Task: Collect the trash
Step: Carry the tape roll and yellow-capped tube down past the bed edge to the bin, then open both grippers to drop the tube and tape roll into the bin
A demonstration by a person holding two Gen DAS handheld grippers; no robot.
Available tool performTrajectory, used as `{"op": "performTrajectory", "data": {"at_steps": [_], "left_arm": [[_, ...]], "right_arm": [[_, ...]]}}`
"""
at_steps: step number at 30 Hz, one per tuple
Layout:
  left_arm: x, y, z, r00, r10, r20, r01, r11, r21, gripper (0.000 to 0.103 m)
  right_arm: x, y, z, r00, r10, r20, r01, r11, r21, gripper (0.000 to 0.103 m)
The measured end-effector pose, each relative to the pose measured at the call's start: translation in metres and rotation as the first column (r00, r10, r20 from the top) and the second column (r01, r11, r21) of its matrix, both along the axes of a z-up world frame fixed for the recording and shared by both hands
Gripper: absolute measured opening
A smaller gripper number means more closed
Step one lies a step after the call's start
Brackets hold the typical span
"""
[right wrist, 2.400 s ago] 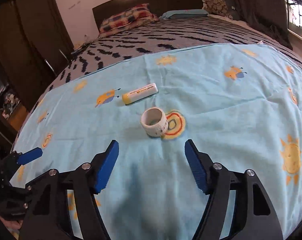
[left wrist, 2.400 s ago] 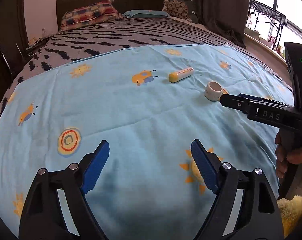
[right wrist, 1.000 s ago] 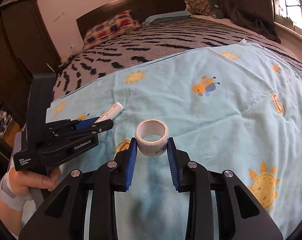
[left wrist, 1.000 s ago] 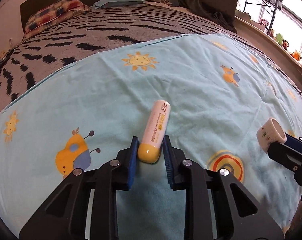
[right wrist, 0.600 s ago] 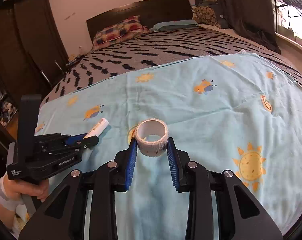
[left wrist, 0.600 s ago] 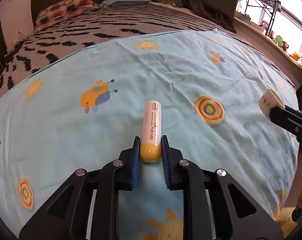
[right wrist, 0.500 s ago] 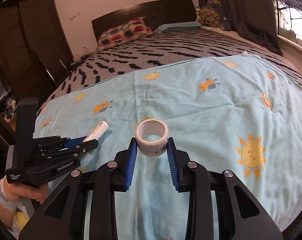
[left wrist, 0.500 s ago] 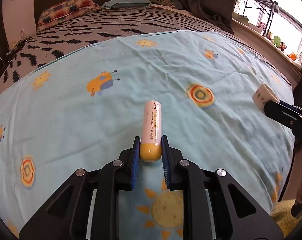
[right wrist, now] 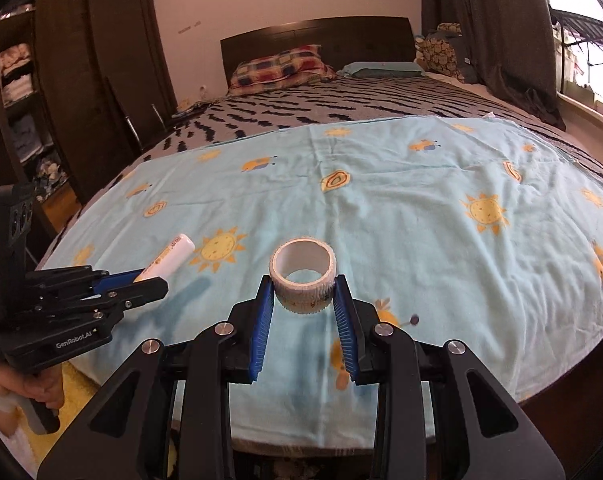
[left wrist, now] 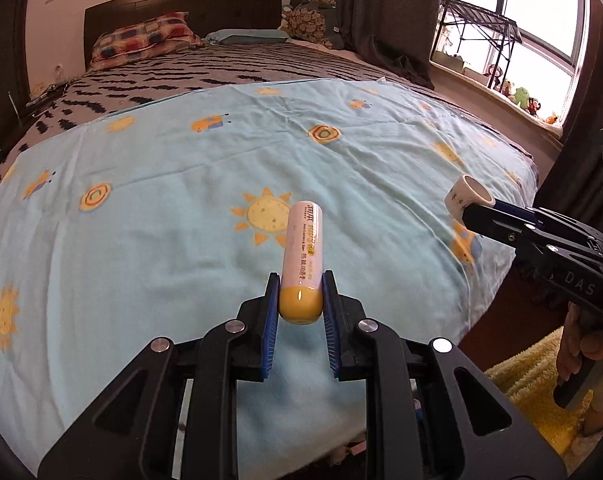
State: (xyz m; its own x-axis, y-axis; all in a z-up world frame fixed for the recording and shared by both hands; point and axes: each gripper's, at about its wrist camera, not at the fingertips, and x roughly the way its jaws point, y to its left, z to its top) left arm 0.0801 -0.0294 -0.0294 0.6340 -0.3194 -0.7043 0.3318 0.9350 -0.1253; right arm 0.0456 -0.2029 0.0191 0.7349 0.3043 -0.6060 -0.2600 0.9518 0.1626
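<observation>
My left gripper point(left wrist: 300, 288) is shut on a white tube with a yellow cap point(left wrist: 304, 256), gripped at the cap end and held above the near edge of the bed. The right wrist view catches that tube point(right wrist: 169, 256) sticking out of the left gripper point(right wrist: 141, 280) at the left. My right gripper point(right wrist: 302, 292) is shut on a white tape roll point(right wrist: 302, 276), its hole facing up and toward me. In the left wrist view the roll point(left wrist: 467, 200) shows at the tip of the right gripper point(left wrist: 477, 212) on the right.
A light blue blanket point(left wrist: 173, 184) with suns and snails covers the near half of the bed, over a black-and-grey zigzag cover point(right wrist: 341, 108). Pillows point(right wrist: 281, 68) lie by the dark headboard. A dark wardrobe point(right wrist: 81, 80) stands left, a window with a metal rack point(left wrist: 501, 40) right. Yellow rug point(left wrist: 529, 376) on the floor.
Both grippers have pulled back from the middle of the blanket toward its near edge, carrying the tube and the tape roll lifted off the bed. Both grips stayed closed.
</observation>
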Motion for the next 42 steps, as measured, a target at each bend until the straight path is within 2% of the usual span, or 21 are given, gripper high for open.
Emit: {"op": "performTrajectory", "data": {"at_steps": [3,7,10,16,20,24,27,37,42], "left_arm": [[-0.03,0.0,-0.004,1.0,-0.01,0.02,0.01,1.0,-0.016,0.019],[-0.068,-0.005,-0.014,0.998,-0.035,0.061,0.033,0.999,0.021,0.019],[-0.088,-0.004,-0.027,0.998,-0.057,0.02,0.057,0.998,-0.014,0.019],[-0.113,-0.009,-0.061,0.992,-0.105,-0.075,0.105,0.994,-0.012,0.019],[-0.115,-0.009,-0.094,0.981,-0.101,-0.164,0.101,0.995,-0.01,0.019],[-0.112,-0.012,-0.128,0.97,-0.081,-0.231,0.091,0.995,0.03,0.019],[-0.108,-0.014,-0.149,0.956,-0.069,-0.284,0.082,0.996,0.033,0.019],[-0.099,-0.03,-0.191,0.923,-0.1,-0.373,0.122,0.992,0.034,0.019],[-0.094,-0.03,-0.198,0.913,-0.107,-0.393,0.129,0.991,0.031,0.019]], "right_arm": [[-0.027,0.002,0.001,1.0,0.014,0.021,-0.014,1.0,0.003,0.032],[-0.054,0.001,-0.017,1.0,0.024,-0.016,-0.023,0.999,0.043,0.032],[-0.072,0.0,-0.039,0.998,0.013,-0.063,-0.01,0.999,0.043,0.032],[-0.099,0.003,-0.078,0.986,-0.006,-0.166,0.012,0.999,0.038,0.032],[-0.103,0.0,-0.103,0.973,-0.019,-0.23,0.033,0.998,0.059,0.032],[-0.098,0.004,-0.129,0.957,-0.022,-0.288,0.038,0.998,0.049,0.031],[-0.094,0.008,-0.15,0.94,-0.024,-0.341,0.037,0.999,0.031,0.031],[-0.081,0.016,-0.195,0.892,-0.063,-0.448,0.051,0.998,-0.039,0.032],[-0.081,0.022,-0.199,0.894,-0.065,-0.443,0.059,0.998,-0.027,0.033]]}}
